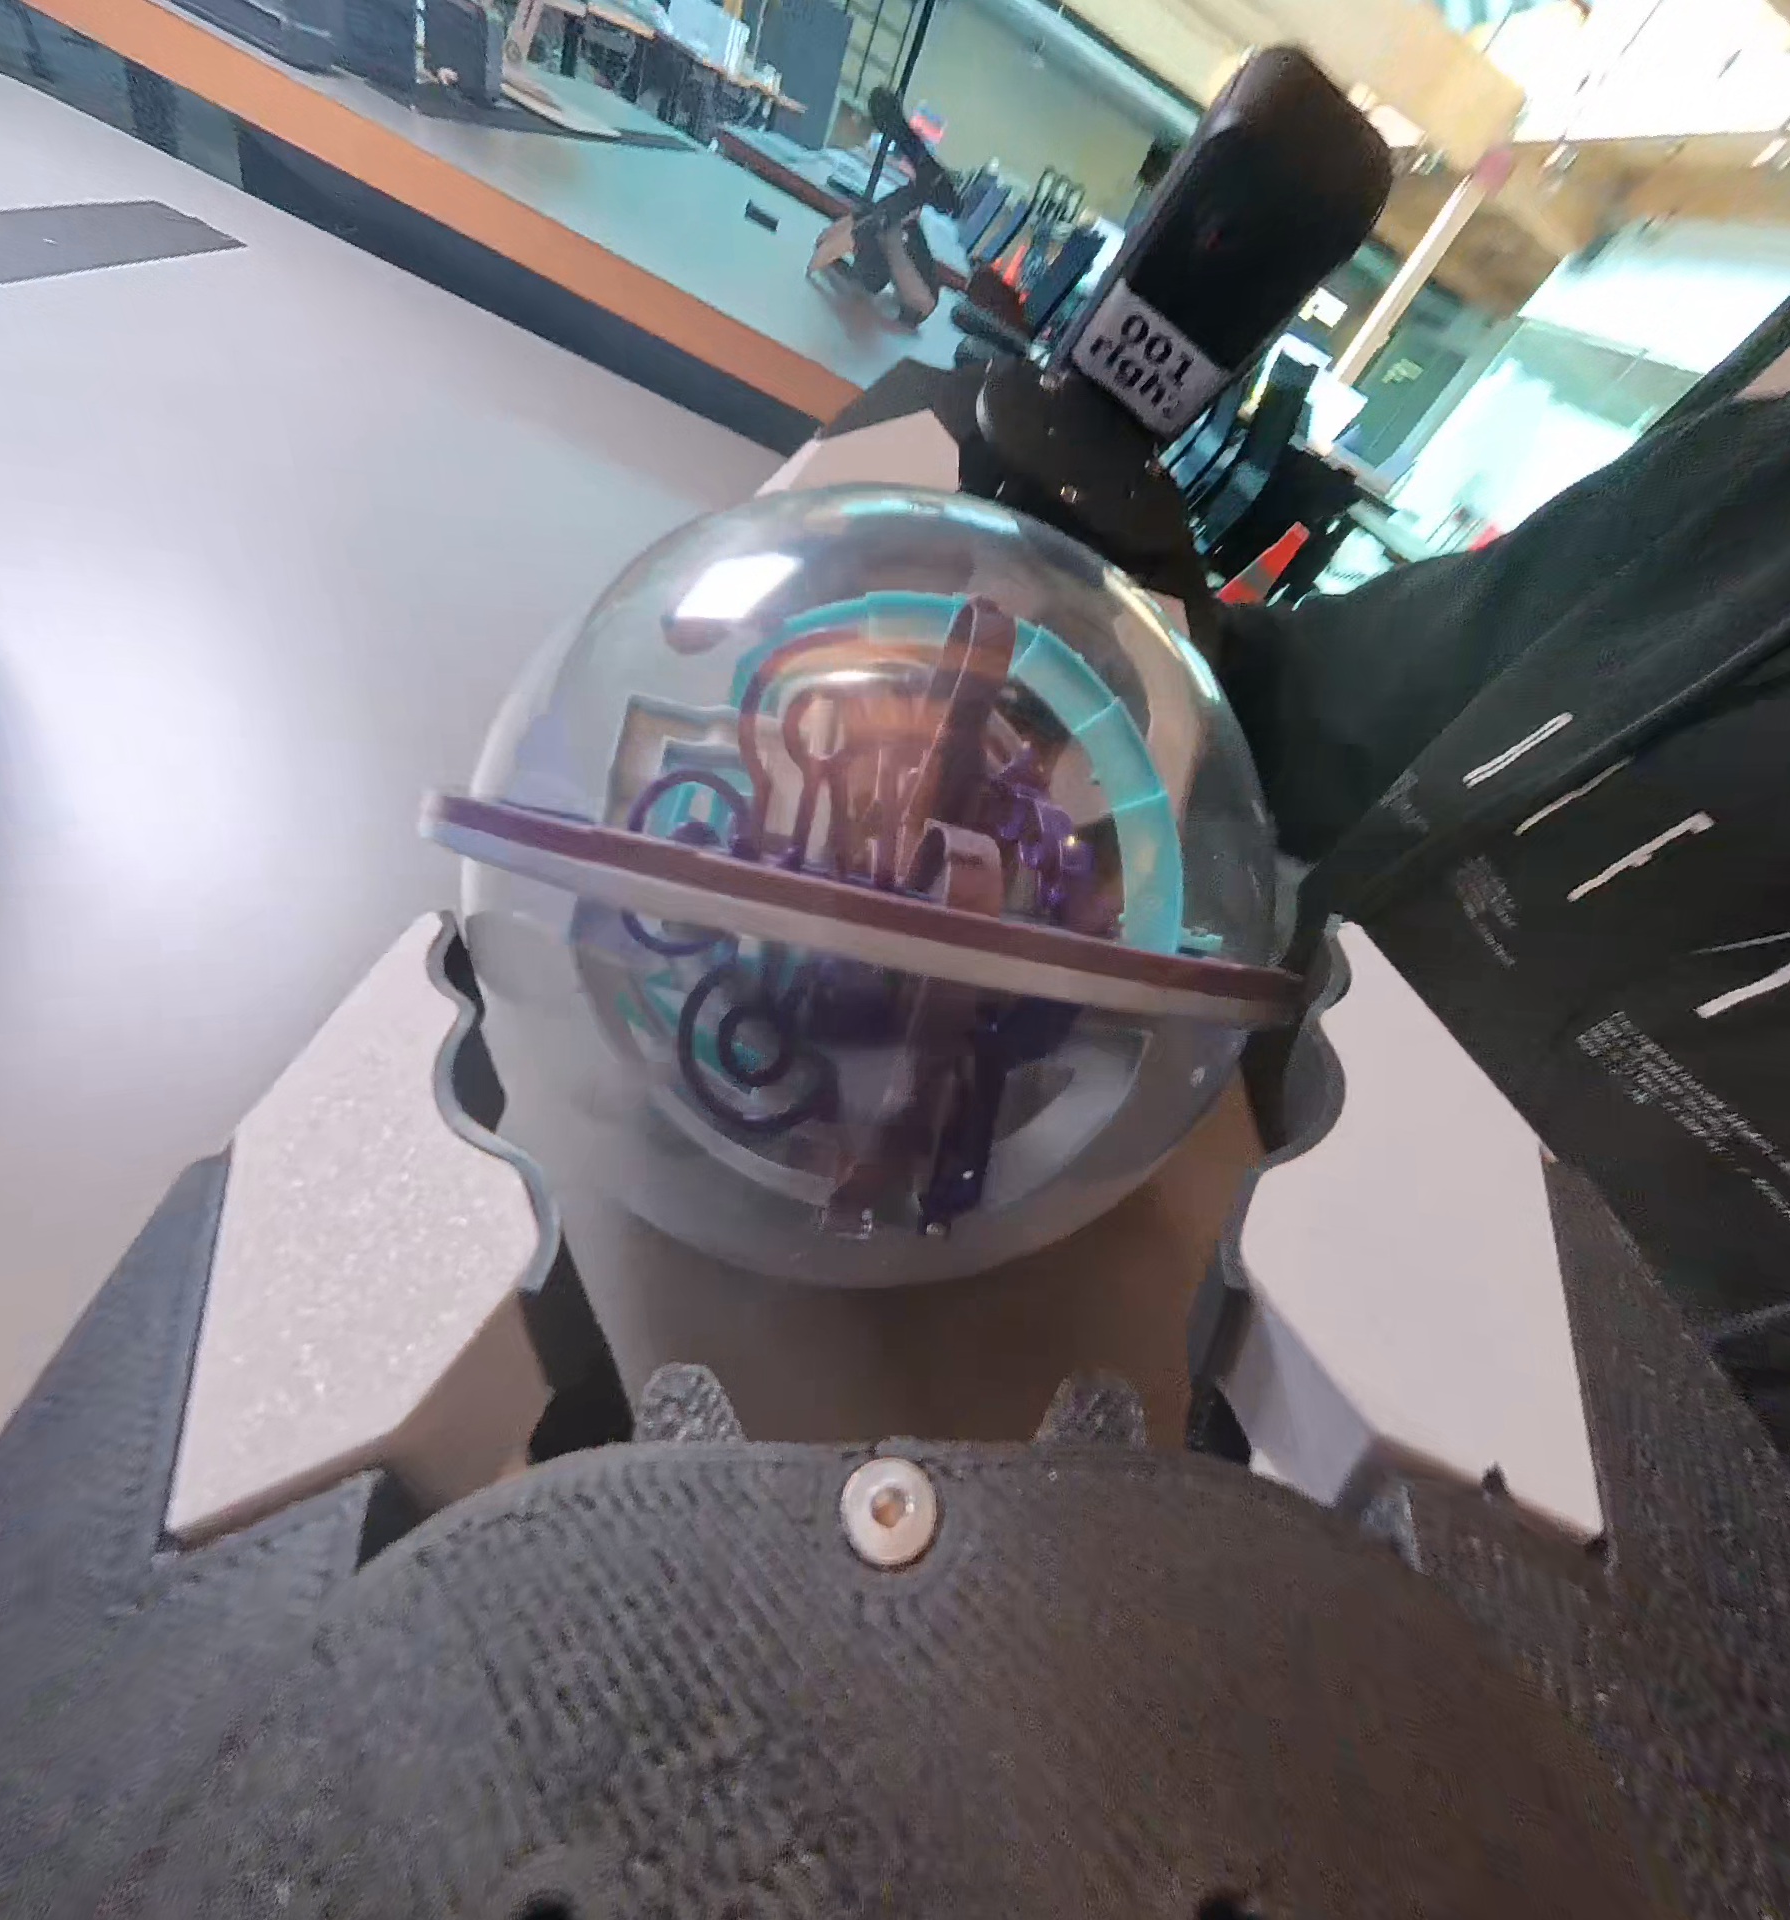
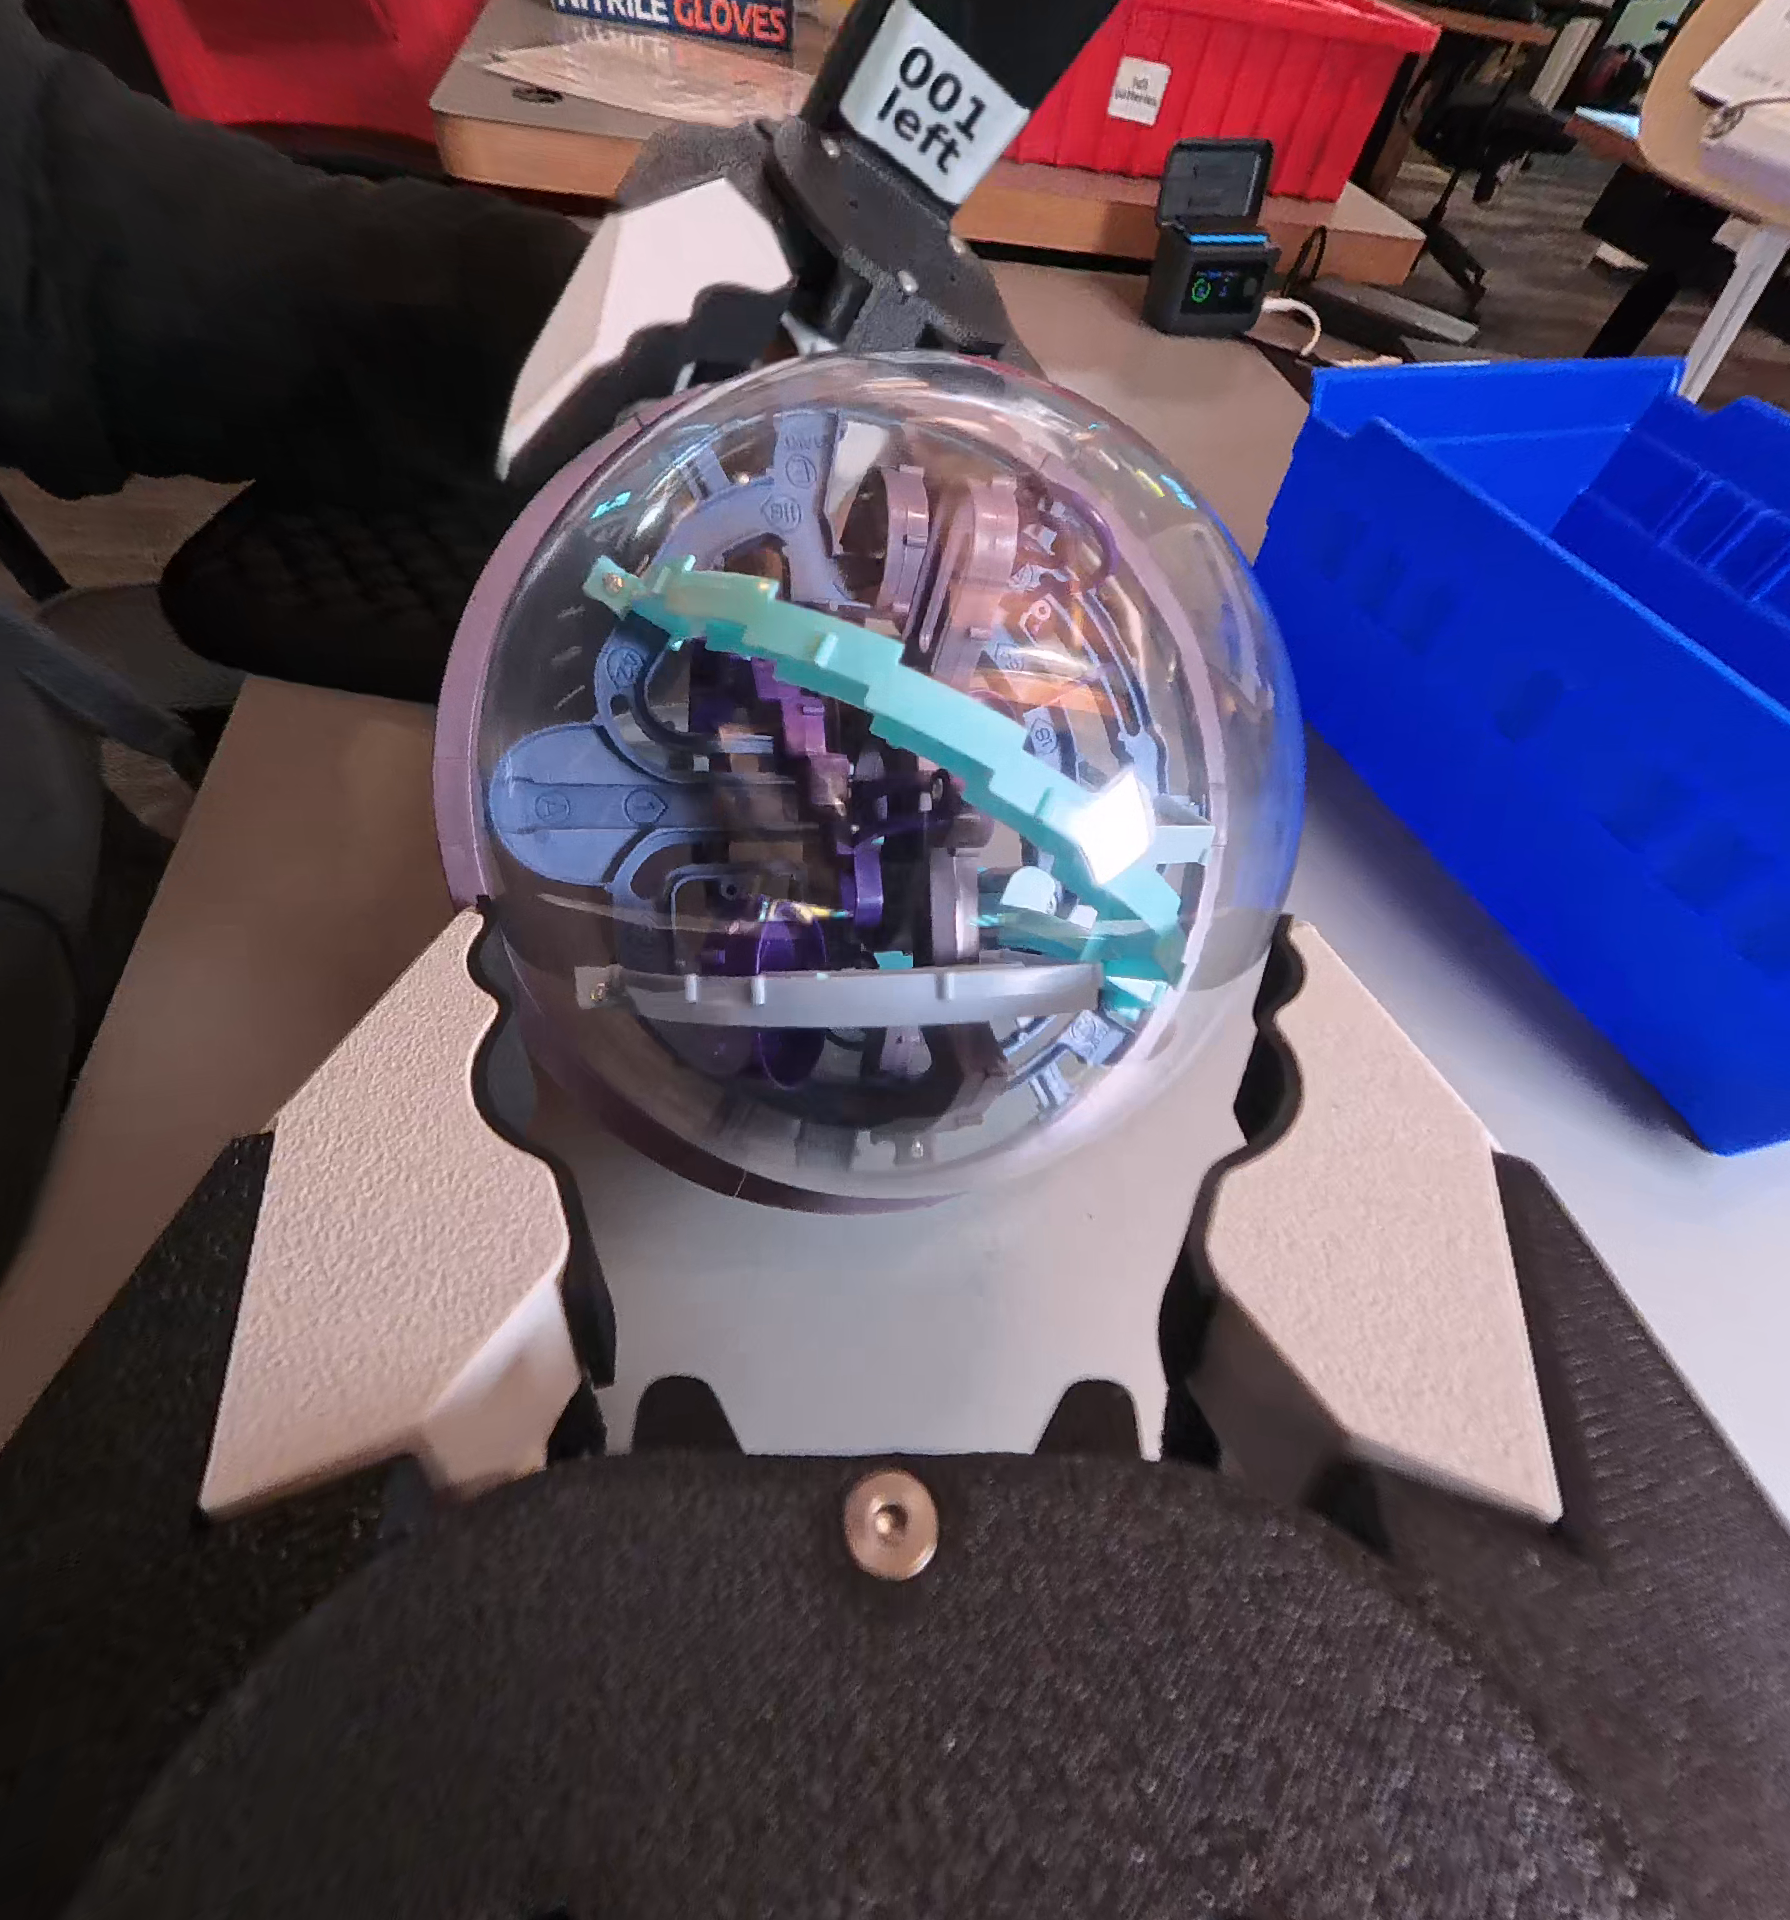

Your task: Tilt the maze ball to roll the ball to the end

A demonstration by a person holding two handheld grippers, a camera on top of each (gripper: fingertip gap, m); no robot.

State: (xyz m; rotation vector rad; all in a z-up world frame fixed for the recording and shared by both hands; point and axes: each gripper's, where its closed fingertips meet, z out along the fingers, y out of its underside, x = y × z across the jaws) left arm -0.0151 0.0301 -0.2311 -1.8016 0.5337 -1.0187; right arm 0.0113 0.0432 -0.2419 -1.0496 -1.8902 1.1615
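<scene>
Two grippers have the maze ball (image 1: 870, 883) clamped between them, one from each side, and it is lifted above the pale table (image 1: 247, 571).

From your left wrist view, your left gripper (image 1: 886, 997) has both fingers spread wide and pressed on the clear sphere: the left fingertip (image 1: 465, 1029) meets the lower shell, the right fingertip (image 1: 1306, 1029) sits just at the purple equator band, which runs tilted, lower on the right. Inside you see teal, purple and brown tracks; the small ball within cannot be made out through the blur. Beyond the sphere your right gripper (image 1: 1067, 499) reaches in from the far side, and a black sleeve (image 1: 1556, 810) crosses on the right.

From your right wrist view, your right gripper (image 2: 886, 987) grips the same sphere (image 2: 870, 779), its wavy dark pads (image 2: 491, 997) against the shell on both sides. Here the purple band stands nearly upright along the left edge, with a teal ramp slanting down to the right. Your left gripper (image 2: 849, 260) holds the far side. A blue bin (image 2: 1597, 727) stands on the table to the right, well apart from the sphere, with a red bin (image 2: 1234, 83) and a small black device (image 2: 1213, 249) farther back
</scene>
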